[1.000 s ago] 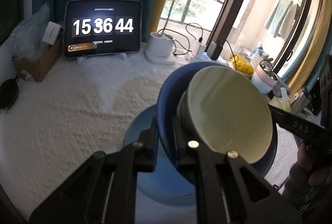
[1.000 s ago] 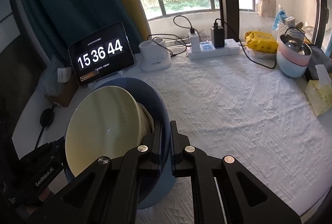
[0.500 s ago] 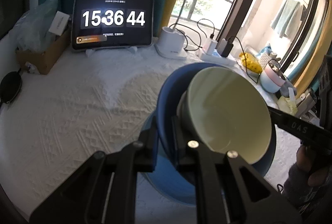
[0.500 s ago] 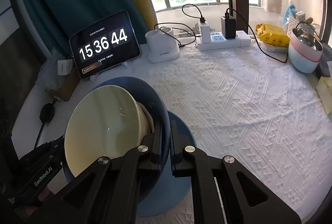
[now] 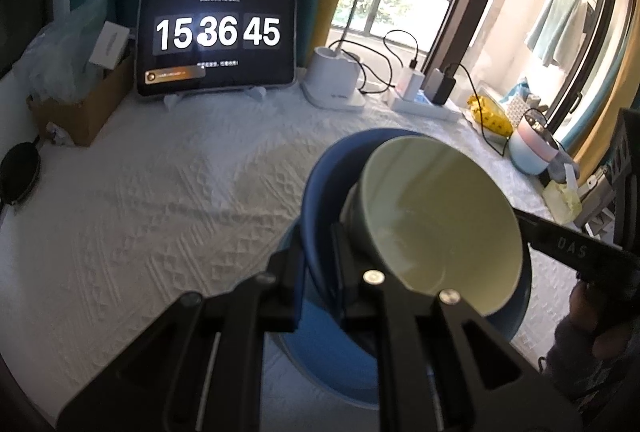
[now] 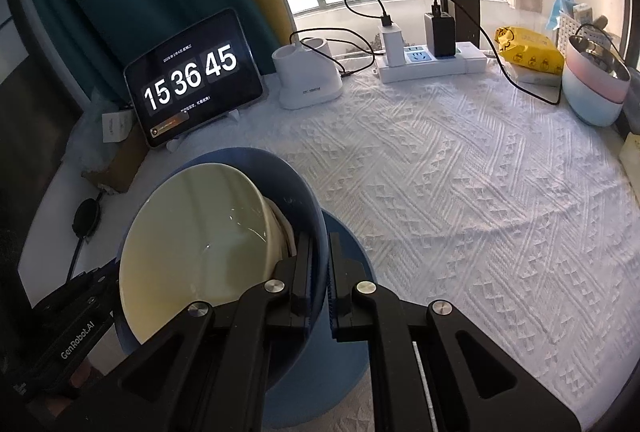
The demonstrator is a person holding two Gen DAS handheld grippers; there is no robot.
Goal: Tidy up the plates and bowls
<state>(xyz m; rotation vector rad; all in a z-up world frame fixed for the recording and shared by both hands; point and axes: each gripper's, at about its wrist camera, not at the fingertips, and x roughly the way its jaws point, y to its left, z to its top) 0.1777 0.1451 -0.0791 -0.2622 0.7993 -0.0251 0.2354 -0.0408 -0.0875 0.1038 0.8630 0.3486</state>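
Near the front edge of the surface (image 6: 460, 192), we hold the blue bowl (image 5: 320, 200), cream bowl (image 5: 436, 216) nested inside, above the blue plate (image 6: 352, 252); left gripper (image 5: 320, 268) and right gripper (image 6: 319, 272) each clench its rim. Next: lower level, then release.

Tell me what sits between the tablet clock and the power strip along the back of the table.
A white lamp base stands between the tablet clock and the power strip, clearest in the right wrist view.

The blue plate (image 6: 348, 264) lies mostly hidden beneath the blue bowl (image 6: 296, 184).
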